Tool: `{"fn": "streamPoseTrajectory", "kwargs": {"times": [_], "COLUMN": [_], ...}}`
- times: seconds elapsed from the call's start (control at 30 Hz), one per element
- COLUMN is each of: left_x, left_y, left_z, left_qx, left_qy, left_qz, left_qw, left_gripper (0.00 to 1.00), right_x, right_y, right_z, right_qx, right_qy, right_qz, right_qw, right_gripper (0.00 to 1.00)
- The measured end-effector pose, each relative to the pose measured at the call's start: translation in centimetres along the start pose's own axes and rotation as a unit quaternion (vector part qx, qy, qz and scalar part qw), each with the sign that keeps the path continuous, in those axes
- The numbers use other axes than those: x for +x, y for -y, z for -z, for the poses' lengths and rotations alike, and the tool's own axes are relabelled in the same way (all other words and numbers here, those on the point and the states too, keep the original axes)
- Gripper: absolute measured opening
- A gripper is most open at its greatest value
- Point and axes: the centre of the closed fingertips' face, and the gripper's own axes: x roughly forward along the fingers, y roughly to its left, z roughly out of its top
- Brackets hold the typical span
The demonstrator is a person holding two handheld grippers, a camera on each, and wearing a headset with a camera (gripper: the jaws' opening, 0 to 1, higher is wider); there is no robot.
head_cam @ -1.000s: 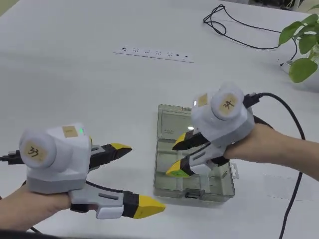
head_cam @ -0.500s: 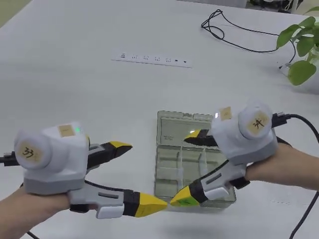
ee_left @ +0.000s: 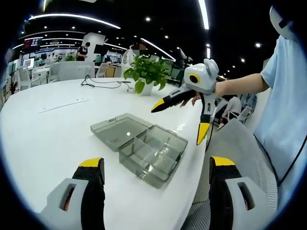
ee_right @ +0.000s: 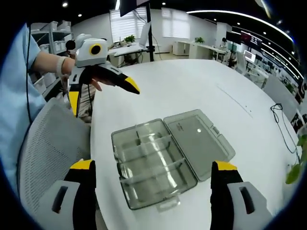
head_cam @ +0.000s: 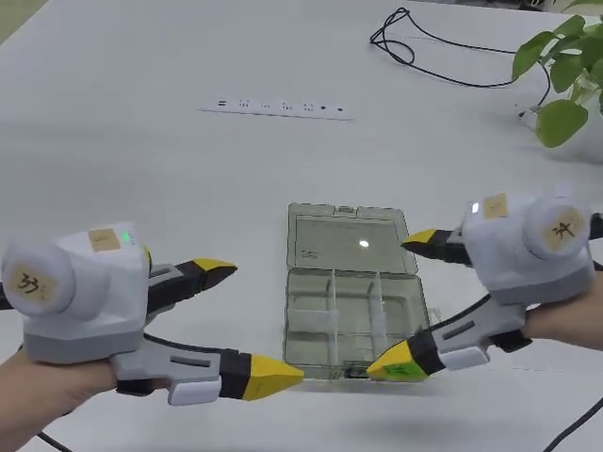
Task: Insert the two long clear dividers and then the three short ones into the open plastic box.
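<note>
Open-plan office; desks [ee_right: 132,48], strip lights [ee_right: 230,13]

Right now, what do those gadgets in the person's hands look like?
Both are chunky white-grey housings with black tongs ending in yellow tips. The left tongs carry a round tan sticker marked 33 and a green light. The right tongs have a similar handwritten sticker, a greenish patch on one tip, and a black cable. The person wears a light blue short-sleeved top.

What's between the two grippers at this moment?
The open plastic box, with dividers in it, lies between the left gripper and the right gripper. The head view shows this most plainly.
</note>
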Motion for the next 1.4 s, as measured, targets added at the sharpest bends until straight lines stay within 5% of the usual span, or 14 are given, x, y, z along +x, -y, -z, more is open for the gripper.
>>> {"fn": "streamPoseTrajectory", "kwargs": {"times": [0.5,0.7,0.9,1.0,1.23,1.4], "left_x": [0.2,-0.1,-0.5,-0.7,-1.1,-1.2], "left_y": [-0.1,0.0,-0.2,-0.3,-0.6,-0.9], "left_z": [0.5,0.7,1.0,1.2,1.4,1.3], "left_qx": [-0.003,-0.003,-0.007,-0.009,-0.016,-0.016], "left_qy": [-0.006,-0.007,-0.008,-0.01,-0.01,-0.008], "left_qz": [0.0,-0.001,-0.006,-0.008,-0.015,-0.018], "left_qw": [1.0,1.0,0.9999,0.9999,0.9997,0.9997], "left_gripper": [0.91,0.91,0.9,0.9,0.9,0.9], "right_x": [-5.0,-5.8,-5.5,-5.3,-5.1,-5.2], "right_y": [2.7,3.3,2.7,3.1,4.1,4.4], "right_z": [8.4,12.5,14.4,15.4,16.2,16.4], "right_qx": [0.004,-0.051,-0.078,-0.103,-0.136,-0.144], "right_qy": [-0.082,-0.166,-0.2,-0.229,-0.259,-0.262], "right_qz": [0.039,0.023,-0.035,-0.048,-0.058,-0.059], "right_qw": [0.9959,0.9846,0.9761,0.9668,0.9543,0.9525], "right_gripper": [1.0,1.0,0.94,0.84,0.67,0.58]}}
